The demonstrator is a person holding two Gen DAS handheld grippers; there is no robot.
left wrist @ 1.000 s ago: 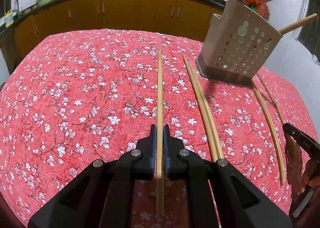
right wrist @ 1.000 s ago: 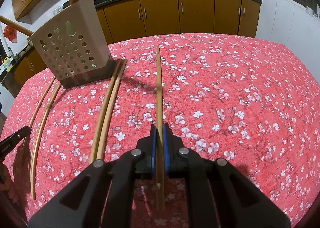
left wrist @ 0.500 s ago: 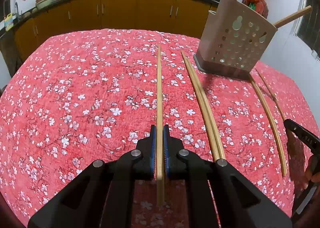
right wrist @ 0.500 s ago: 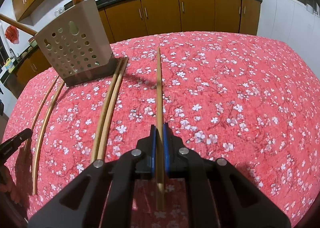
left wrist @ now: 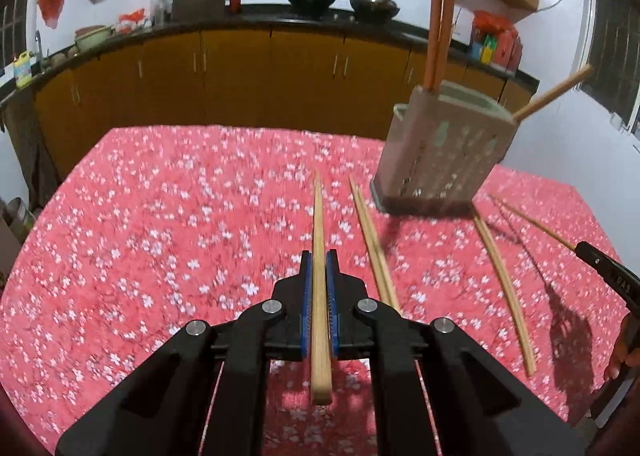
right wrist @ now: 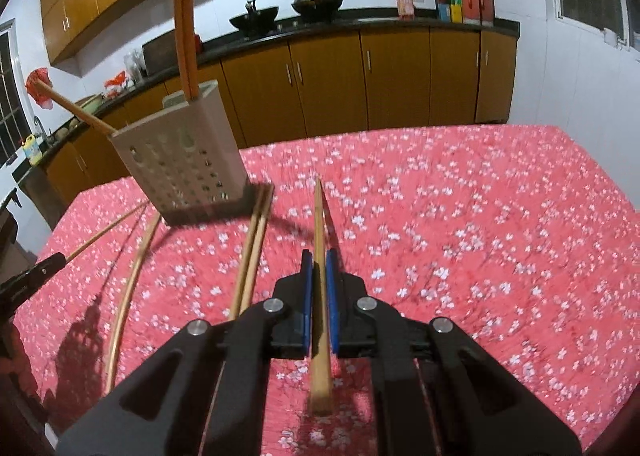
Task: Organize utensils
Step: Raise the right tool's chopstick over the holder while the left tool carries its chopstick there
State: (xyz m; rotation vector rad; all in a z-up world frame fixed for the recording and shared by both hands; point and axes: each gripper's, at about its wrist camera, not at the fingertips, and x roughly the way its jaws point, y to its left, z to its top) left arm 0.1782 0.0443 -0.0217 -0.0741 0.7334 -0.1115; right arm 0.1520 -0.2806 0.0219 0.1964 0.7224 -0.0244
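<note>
A bamboo chopstick [left wrist: 319, 240] is held lengthwise. Loose chopsticks [left wrist: 374, 244] are laid beside a perforated beige utensil holder [left wrist: 442, 153], in which reddish chopsticks [left wrist: 439, 15] are stood.

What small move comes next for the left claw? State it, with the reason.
Probably swing the left claw right and up toward the beige perforated plastic utensil holder, tipping the wooden chopstick it grips toward upright. The claw is shut on the chopstick, which points forward past the holder's left side, while the holder's open top sits higher and to the right.
</note>
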